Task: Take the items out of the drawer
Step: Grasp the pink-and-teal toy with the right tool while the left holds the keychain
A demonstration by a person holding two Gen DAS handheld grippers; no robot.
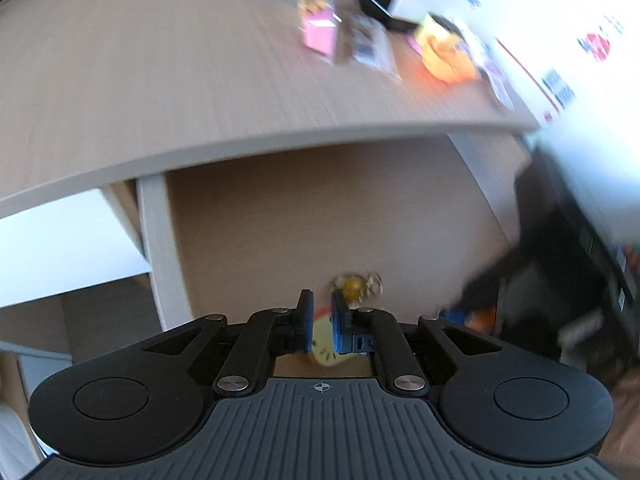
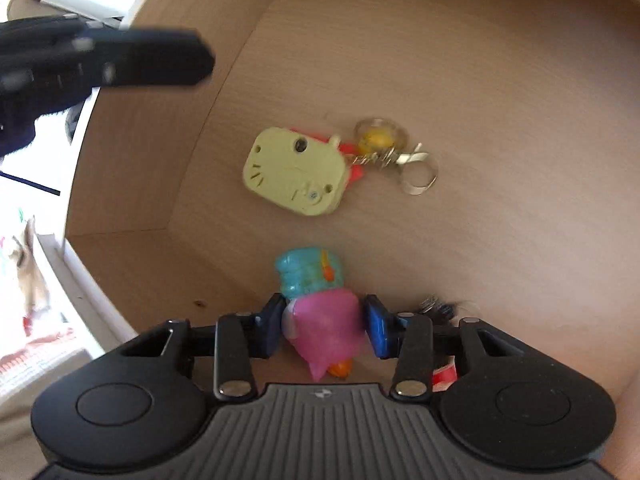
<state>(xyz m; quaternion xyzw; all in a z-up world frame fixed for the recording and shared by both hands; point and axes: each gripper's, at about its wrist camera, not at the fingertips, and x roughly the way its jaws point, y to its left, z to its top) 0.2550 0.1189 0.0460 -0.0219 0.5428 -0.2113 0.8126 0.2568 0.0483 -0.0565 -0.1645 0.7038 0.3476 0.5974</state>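
Note:
In the right wrist view my right gripper (image 2: pixel 324 303) is shut on a toy figure (image 2: pixel 308 276) with a teal head and pink body, low inside the wooden drawer (image 2: pixel 480 80). Further in lies a pale yellow cat-face toy (image 2: pixel 294 172), flat on the drawer floor, joined to a keychain (image 2: pixel 384 140) with a clear yellow charm and a metal ring. My left gripper (image 2: pixel 160 60) hovers blurred at the upper left, above the drawer's side. In the left wrist view the left gripper (image 1: pixel 322 312) is shut on nothing, with the yellow toy (image 1: pixel 322 346) and keychain (image 1: pixel 356 284) below it.
The left wrist view shows the tabletop (image 1: pixel 160 80) above the drawer, carrying a pink box (image 1: pixel 318 34), a printed packet (image 1: pixel 368 42) and an orange object (image 1: pixel 448 58). A dark wiry item (image 2: pixel 444 306) and a red-and-white piece (image 2: pixel 444 376) lie beside my right fingers.

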